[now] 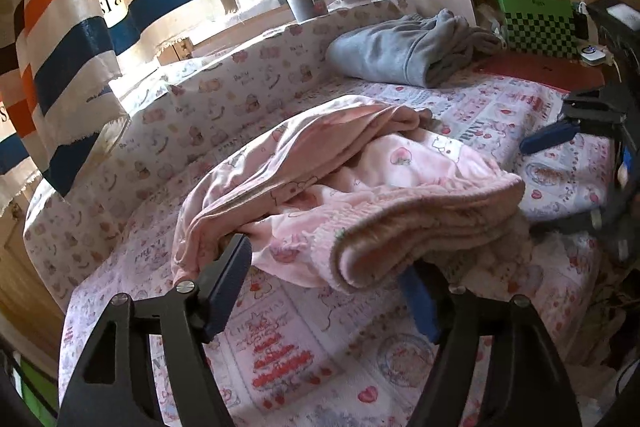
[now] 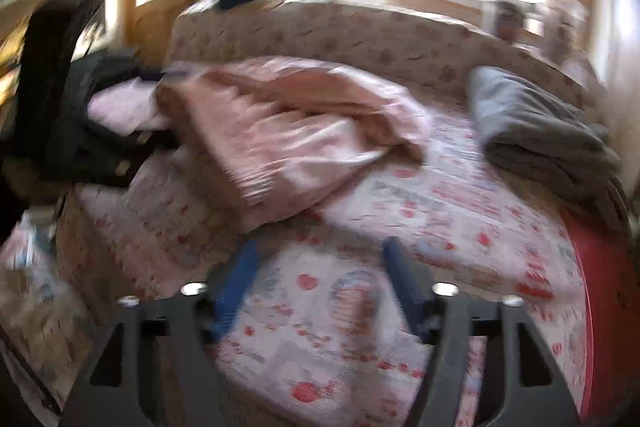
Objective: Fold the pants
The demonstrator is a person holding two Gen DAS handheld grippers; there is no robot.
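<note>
Pants [image 1: 340, 187], pink and printed, lie in a loose, bunched heap in the middle of the bed [image 1: 304, 339], which fills most of both views under a pink patterned sheet. I can't make out the legs or how many layers are stacked; the thick ribbed waistband faces my left camera and droops over the space between the left fingers. A padded printed bumper [image 1: 200, 99] runs along the far side of the bed, and a striped cloth [image 1: 72, 39] hangs at the far left, cut off by the frame edge. A grey garment [image 1: 404, 55], folded, sits at the far right corner of the bed, well apart from the pants.

My left gripper [image 1: 328, 291] stands with its fingers apart; the left pad is just at the pants' near edge and the right pad is partly hidden under the waistband, with no squeeze on the cloth that I can see. My right gripper [image 2: 320, 287] hangs over bare sheet near the pants, fingers apart and nothing between them. That view is badly smeared. From the left camera, the right gripper shows only partly at the right edge.
</note>
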